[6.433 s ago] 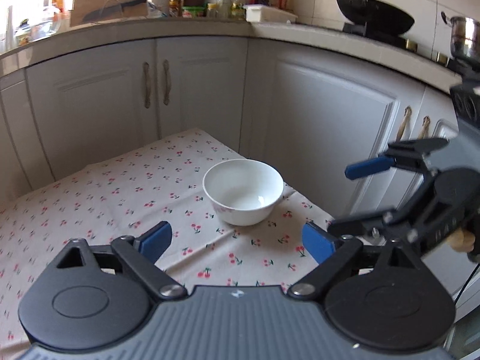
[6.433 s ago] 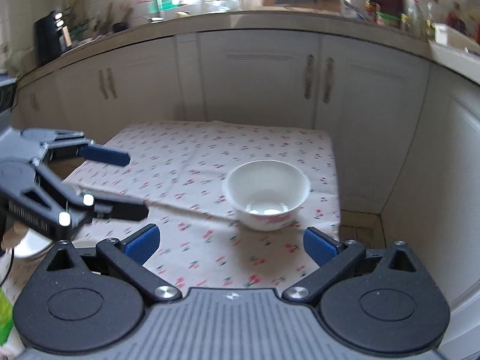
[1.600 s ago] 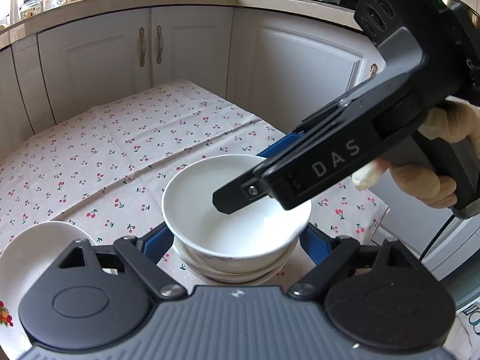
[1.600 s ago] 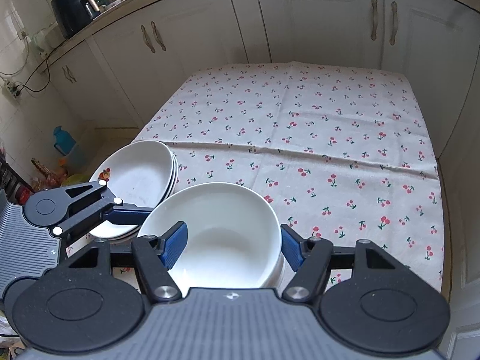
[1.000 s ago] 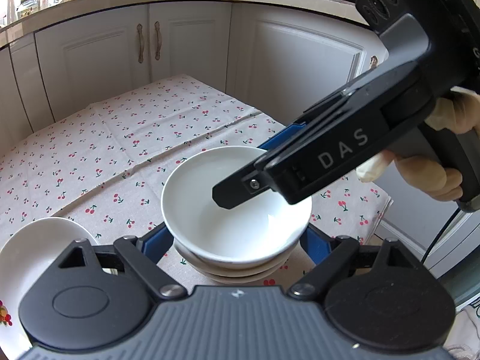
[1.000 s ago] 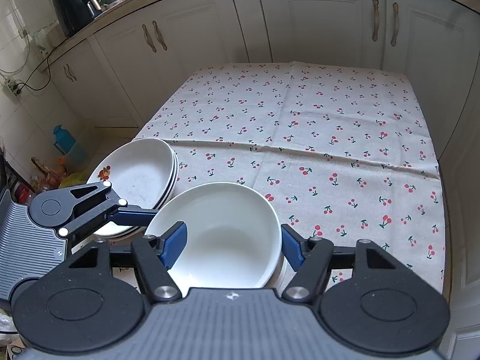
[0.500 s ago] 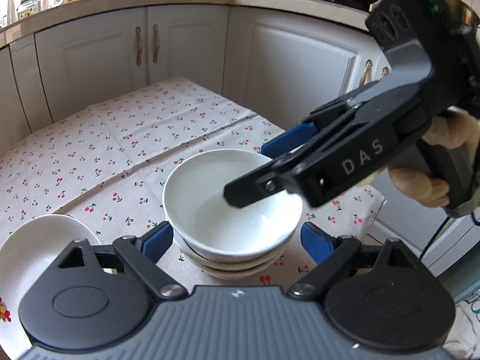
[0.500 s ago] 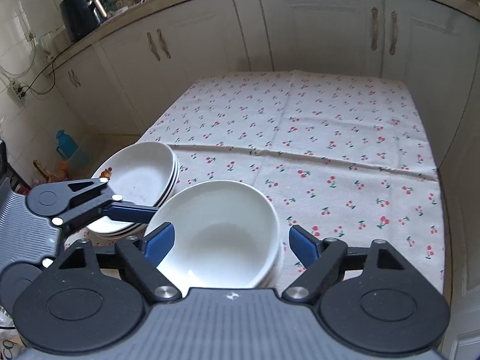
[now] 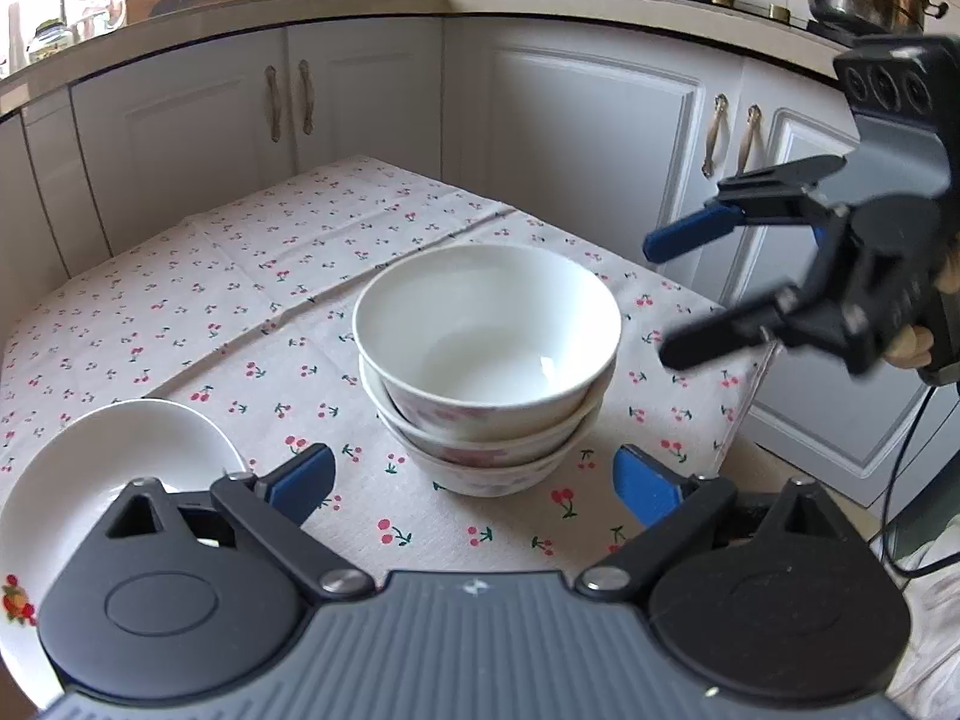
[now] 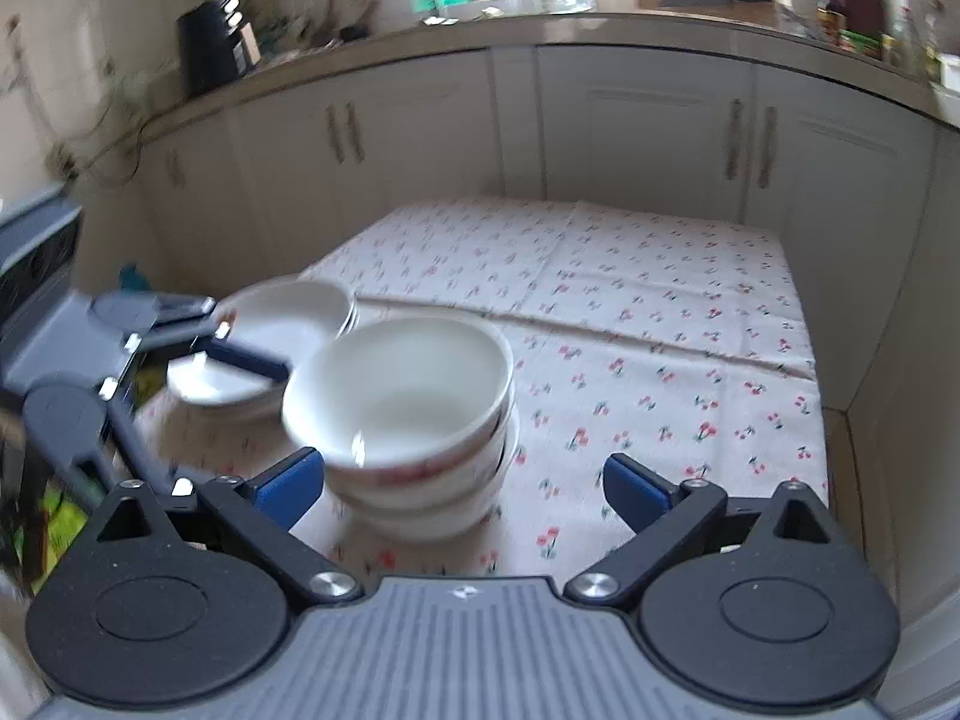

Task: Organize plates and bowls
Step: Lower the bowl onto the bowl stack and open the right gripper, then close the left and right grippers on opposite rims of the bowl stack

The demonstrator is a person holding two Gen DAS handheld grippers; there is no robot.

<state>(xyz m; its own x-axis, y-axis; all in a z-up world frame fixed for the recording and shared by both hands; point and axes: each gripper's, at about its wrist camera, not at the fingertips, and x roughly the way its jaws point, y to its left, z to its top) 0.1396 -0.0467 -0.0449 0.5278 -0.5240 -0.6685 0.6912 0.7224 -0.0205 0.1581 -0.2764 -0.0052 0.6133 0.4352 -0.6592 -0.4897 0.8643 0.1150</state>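
Bowls (image 9: 487,360) and plates sit on a table covered by a cherry-print tablecloth (image 9: 252,276), ringed by white kitchen cabinets (image 9: 576,138) under a countertop. The cloth has a fold running across its middle. Three white bowls are nested upright in one stack near the table's near corner, the top bowl (image 10: 399,396) empty. Just beside that stack, toward the table's other near edge, lies a stack of white plates (image 10: 282,324); how many there are cannot be told.

The left gripper (image 9: 474,483) hangs just short of the bowl stack, its blue pads spread wide, having just been opening, with nothing between them and clear of the bowls. The right gripper (image 9: 678,294) hovers off the table's corner, apart from the stack; its jaws have also just been opening and stand wide, holding nothing. The right wrist view is blurred.
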